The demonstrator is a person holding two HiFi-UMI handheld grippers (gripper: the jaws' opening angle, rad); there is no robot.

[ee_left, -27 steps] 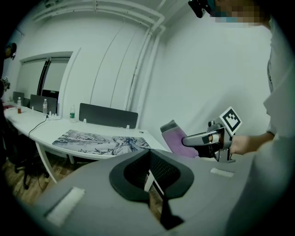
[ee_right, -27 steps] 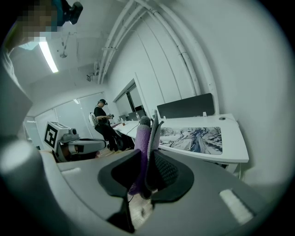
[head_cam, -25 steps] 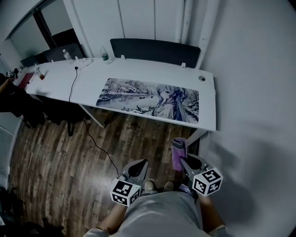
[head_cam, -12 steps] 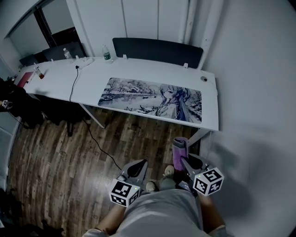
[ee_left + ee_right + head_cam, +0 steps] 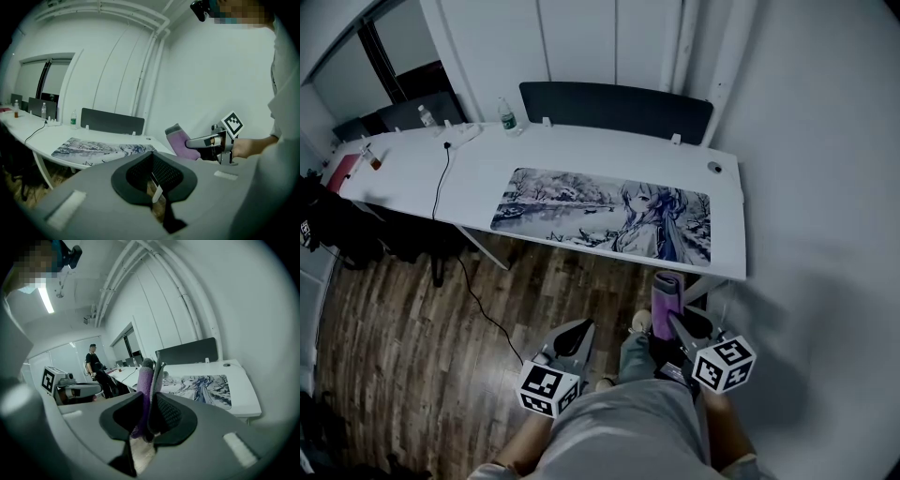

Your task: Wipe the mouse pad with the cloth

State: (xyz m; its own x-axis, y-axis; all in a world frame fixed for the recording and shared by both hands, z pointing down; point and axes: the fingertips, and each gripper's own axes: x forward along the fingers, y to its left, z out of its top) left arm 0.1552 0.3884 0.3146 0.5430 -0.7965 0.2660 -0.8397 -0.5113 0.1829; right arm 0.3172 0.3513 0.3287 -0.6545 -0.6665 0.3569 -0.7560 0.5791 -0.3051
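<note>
You grip the soft, floppy cloth (image 5: 667, 292) low in your right tongs (image 5: 677, 324), left tongs (image 5: 575, 336) closed empty, short of the mouse pad (image 5: 581, 206).

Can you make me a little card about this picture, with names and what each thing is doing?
cloth: purple, pinched upright in the right gripper
right gripper: shut on the cloth, short of the desk
left gripper: fingers together, holding nothing
mouse pad: flat on the white desk, printed picture, untouched
wiping: not yet begun
</note>
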